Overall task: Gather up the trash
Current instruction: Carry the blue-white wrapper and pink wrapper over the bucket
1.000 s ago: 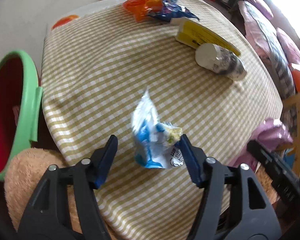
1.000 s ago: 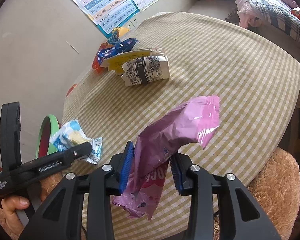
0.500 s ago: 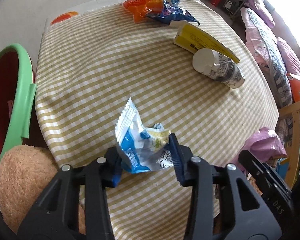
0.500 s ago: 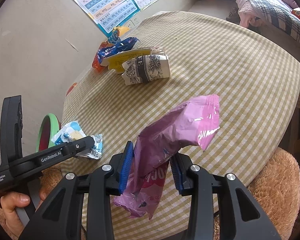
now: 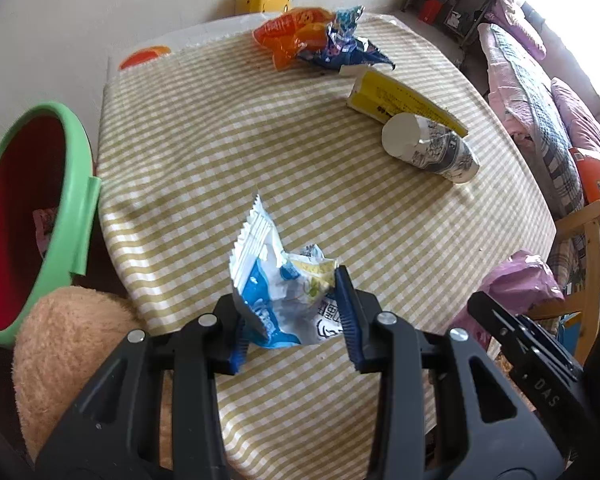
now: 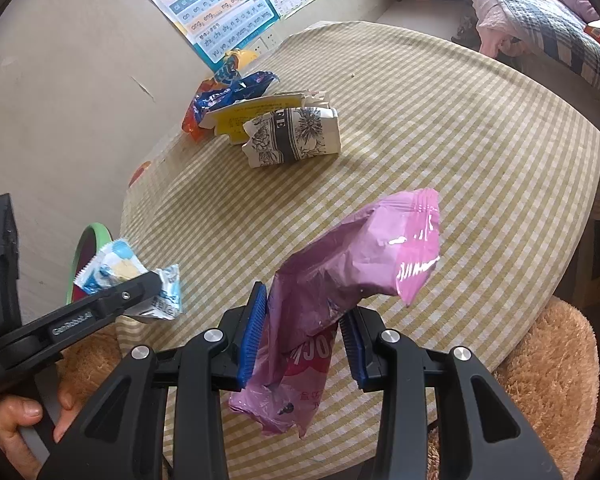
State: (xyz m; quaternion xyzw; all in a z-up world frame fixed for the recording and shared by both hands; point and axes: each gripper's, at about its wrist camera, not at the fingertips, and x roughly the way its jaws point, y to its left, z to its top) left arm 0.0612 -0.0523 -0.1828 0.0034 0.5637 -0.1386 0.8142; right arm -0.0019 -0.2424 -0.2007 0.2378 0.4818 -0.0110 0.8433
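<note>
My left gripper (image 5: 292,320) is shut on a crumpled blue and white snack wrapper (image 5: 278,292), held just above the near edge of the checked table (image 5: 220,152). The same wrapper (image 6: 130,280) shows at the left of the right wrist view, clamped by the left gripper's fingers (image 6: 140,286). My right gripper (image 6: 300,340) is shut on a pink plastic bag (image 6: 352,268), which sticks up and hangs down between its blue pads. A green bin with a red inside (image 5: 24,216) stands left of the table.
On the far side of the table lie an orange wrapper (image 5: 288,36), a dark blue wrapper (image 5: 340,48), a yellow box (image 5: 396,96) and a tipped patterned paper cup (image 5: 432,148). A tan fuzzy cushion (image 5: 72,340) sits below the near edge. A bed (image 5: 540,92) stands at the right.
The left gripper's jaws closed onto the blue and white wrapper and lifted it slightly off the table. The right gripper kept still with the pink bag.
</note>
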